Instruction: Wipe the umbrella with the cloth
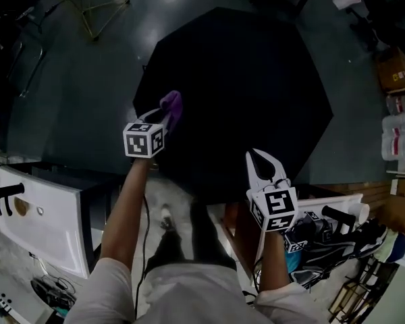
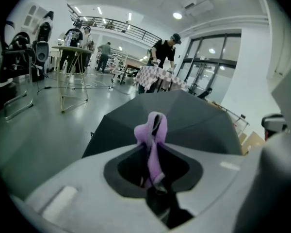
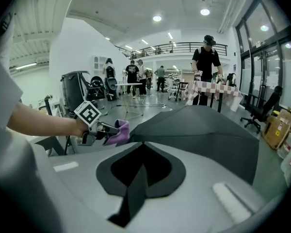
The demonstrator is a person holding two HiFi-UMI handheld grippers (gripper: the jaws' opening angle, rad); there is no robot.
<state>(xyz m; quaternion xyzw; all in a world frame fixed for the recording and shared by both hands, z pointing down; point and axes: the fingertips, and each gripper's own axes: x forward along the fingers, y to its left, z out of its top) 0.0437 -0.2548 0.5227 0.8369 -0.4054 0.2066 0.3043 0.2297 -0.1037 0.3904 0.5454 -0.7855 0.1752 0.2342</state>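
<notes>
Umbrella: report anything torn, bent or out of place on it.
Nothing stands out. The open black umbrella shows a taut, untorn canopy where visible, and the purple cloth is pinched in the left gripper at its edge.

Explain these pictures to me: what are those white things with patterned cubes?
No robot: a person holds two two-jaw grippers; the patterned cubes belong to them. One picture is from a camera on the person's head, looking down; the others from a camera on each gripper. An open black umbrella lies on the floor. The left gripper is shut on a purple cloth by its edge. The right gripper is shut, its tips at the umbrella's near edge.
</notes>
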